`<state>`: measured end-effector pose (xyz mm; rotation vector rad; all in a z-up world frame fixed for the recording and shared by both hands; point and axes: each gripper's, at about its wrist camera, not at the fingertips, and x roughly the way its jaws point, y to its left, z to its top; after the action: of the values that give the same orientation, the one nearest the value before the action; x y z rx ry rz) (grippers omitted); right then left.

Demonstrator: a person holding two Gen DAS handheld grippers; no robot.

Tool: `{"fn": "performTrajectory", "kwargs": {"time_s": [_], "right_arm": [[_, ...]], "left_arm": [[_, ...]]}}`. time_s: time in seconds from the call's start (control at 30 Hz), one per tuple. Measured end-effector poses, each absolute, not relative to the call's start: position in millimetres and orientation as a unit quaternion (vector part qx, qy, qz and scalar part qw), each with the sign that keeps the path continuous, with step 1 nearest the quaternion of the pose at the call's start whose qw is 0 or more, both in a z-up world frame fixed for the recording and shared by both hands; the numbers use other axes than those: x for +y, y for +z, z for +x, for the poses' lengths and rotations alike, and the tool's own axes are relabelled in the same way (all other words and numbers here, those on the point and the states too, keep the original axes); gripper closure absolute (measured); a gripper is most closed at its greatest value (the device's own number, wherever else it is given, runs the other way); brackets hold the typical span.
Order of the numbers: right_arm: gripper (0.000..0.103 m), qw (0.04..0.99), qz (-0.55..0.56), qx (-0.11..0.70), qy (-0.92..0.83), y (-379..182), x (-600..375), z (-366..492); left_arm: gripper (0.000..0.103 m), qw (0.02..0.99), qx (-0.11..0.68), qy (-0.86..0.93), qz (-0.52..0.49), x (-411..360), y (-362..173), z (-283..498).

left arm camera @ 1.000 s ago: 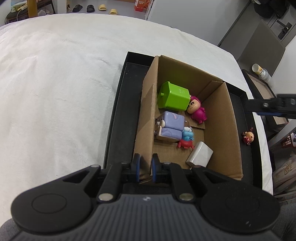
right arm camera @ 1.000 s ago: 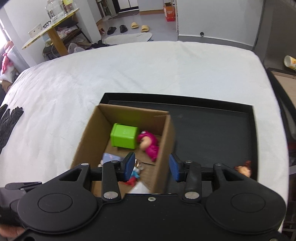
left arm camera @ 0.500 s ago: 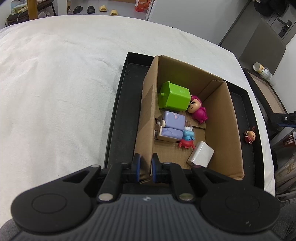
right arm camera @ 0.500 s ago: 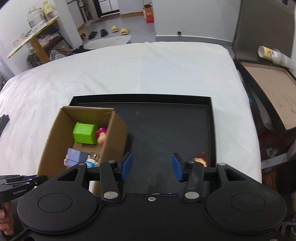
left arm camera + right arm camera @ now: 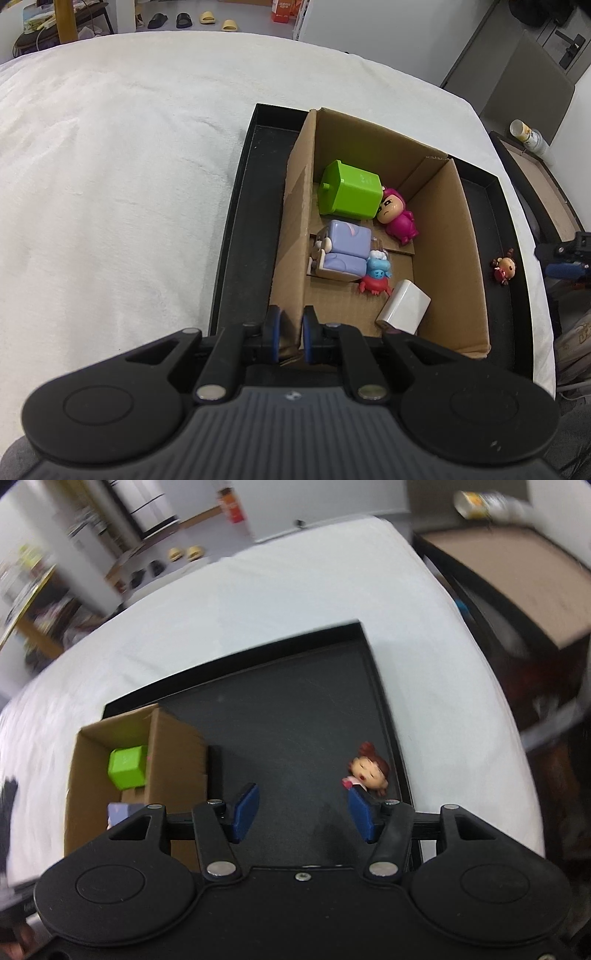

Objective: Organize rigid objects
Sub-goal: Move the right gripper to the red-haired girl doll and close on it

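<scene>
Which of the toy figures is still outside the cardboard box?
The small red-haired figure, alone on the black tray near its right rim. The pink figure and blue-and-red one lie inside the cardboard box.

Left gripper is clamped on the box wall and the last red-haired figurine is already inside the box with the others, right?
Not quite. The left gripper is clamped on the cardboard box wall, but the red-haired figurine lies outside the box on the black tray, as the right wrist view shows.

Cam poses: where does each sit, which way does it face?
Left wrist: on the left gripper, facing steeply down into the cardboard box, jaws shut on its near wall.
Right wrist: on the right gripper, open, facing down at the black tray and the red-haired figurine.
Shared: box, tray, figurine, green cube.
</scene>
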<state>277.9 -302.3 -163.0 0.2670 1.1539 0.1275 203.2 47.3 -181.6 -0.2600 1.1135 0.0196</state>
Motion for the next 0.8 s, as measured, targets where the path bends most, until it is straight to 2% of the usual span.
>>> {"fn": "performTrajectory", "kwargs": {"time_s": [0.53, 0.8], "right_arm": [[0.049, 0.823, 0.197, 0.533, 0.013, -223, -329, 287], [0.049, 0.828, 0.17, 0.535, 0.0, -237, -325, 296]], "left_arm": [[0.092, 0.842, 0.529, 0.016, -0.107, 42, -182, 205], [0.092, 0.84, 0.531, 0.015, -0.109, 44, -183, 206]]}}
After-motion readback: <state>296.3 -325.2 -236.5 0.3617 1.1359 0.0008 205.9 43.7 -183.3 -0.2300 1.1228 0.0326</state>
